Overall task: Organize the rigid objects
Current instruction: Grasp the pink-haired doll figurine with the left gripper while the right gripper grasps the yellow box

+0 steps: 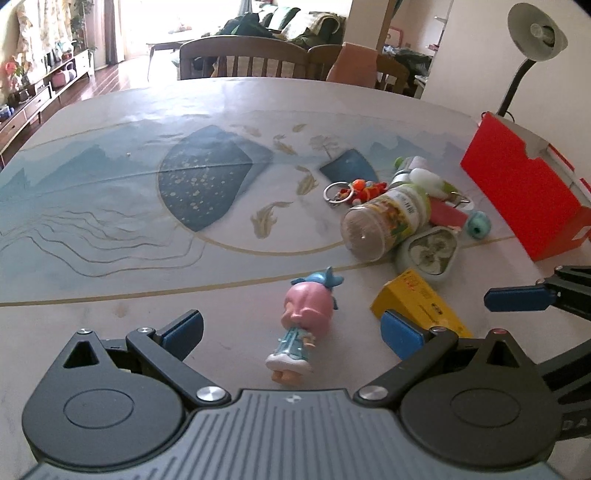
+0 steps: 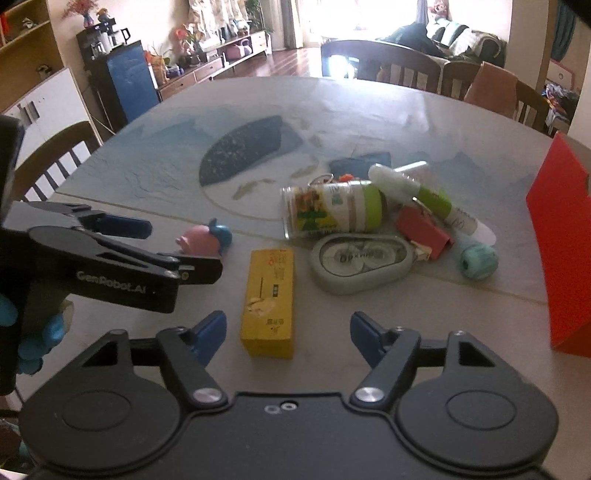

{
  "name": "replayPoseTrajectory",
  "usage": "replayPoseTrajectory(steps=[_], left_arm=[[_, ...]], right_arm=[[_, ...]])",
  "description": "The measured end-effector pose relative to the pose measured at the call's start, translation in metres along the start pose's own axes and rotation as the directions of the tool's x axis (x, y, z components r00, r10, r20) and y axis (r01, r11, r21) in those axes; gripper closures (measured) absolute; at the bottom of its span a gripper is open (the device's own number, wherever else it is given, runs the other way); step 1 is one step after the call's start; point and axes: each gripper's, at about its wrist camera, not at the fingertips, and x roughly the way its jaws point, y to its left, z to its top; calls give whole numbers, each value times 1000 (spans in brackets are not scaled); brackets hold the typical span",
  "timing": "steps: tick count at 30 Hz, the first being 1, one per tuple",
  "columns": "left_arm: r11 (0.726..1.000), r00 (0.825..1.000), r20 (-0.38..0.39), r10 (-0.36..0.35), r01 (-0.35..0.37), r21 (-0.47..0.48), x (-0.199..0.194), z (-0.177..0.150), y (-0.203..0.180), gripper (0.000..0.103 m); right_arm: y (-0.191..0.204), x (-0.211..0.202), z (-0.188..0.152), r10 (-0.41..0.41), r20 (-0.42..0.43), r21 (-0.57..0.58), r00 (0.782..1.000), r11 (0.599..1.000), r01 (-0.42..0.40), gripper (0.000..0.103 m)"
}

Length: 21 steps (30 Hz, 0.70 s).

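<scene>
On the near edge of the table: both grippers hang low over the clutter, pointing down and forward.
Left gripper (image 1: 291, 334): jaws released, wide apart; the pink-headed doll figure (image 1: 301, 325) lies on its back between them, untouched by either pad.
Right gripper (image 2: 284, 330): jaws spread, gripping nothing; the yellow box (image 2: 269, 301) lies flat between the pads, clear of both.
Task items: doll and box lie nearest; further off, a heap holds a clear toothpick jar (image 2: 332, 212) on its side, a grey-green correction tape dispenser (image 2: 360, 264), a white and green tube (image 2: 430, 197), a small red box (image 2: 424, 232), a teal ball (image 2: 478, 262) and a beaded keyring (image 1: 351, 192).
Destination, as judged: the red carton (image 1: 524, 192) at the right, open side hidden.
Risk, collision: the grippers work side by side; the left one's fingers reach almost to the yellow box, so a simultaneous close may knock them together.
Risk, grasp: the doll's round head may squirt from flat pads; the box, if pinched off-centre, may pivot.
Risk, heap: the jar and ball can roll if nudged.
Surface: smooth table (image 1: 110, 229) with a printed blue whale and fish design, glossy, offering little friction.
Room: dining chairs (image 1: 243, 59) on the far side, a desk lamp (image 1: 535, 33) far right, a bright living area behind.
</scene>
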Motion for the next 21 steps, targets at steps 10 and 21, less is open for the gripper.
replayPoseTrajectory(steps=[10,21], left_arm=[[1000,1000,1,13,-13,-4,10,-1,4,15],[1000,1000,8,-16,16,6,7,3,-2,53]], right_arm=[[2,19,1,-18,-21,12,1000,1000,18,45],[9,25,7,-22,-14,2,1000,1000,22,61]])
